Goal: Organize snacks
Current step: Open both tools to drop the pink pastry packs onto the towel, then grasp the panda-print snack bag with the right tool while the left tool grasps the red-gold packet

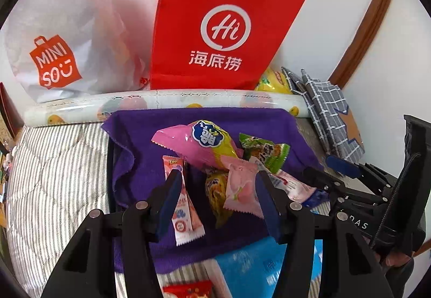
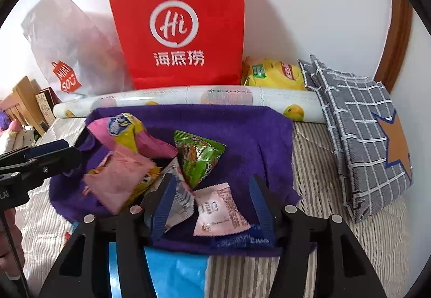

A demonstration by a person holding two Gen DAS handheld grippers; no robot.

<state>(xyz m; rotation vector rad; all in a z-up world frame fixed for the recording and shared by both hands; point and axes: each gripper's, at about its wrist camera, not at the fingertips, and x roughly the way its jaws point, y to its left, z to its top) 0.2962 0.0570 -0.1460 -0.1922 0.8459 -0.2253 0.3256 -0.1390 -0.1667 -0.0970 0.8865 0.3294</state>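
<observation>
Several snack packets lie heaped on a purple towel [image 1: 145, 133] that lines a dark box. Among them are a big pink and yellow packet [image 1: 196, 142], a green packet [image 1: 265, 152], a pale pink peach packet [image 1: 239, 187] and a narrow pink stick packet [image 1: 186, 211]. My left gripper [image 1: 219, 195] hangs open above the heap, its pads apart from the packets. In the right wrist view the green packet [image 2: 200, 155] and a pink-white sachet [image 2: 221, 211] lie below my right gripper [image 2: 211, 198]. It is open, and neither pad presses on anything.
A red paper bag [image 2: 177, 28] and a white Miniso bag [image 1: 59, 37] lean on the wall behind a rolled printed mat [image 2: 188, 98]. A yellow chip bag [image 2: 272, 74] and grey checked cloth [image 2: 358, 133] lie at the right. A blue packet [image 2: 177, 271] lies on the striped bedsheet [image 1: 54, 176].
</observation>
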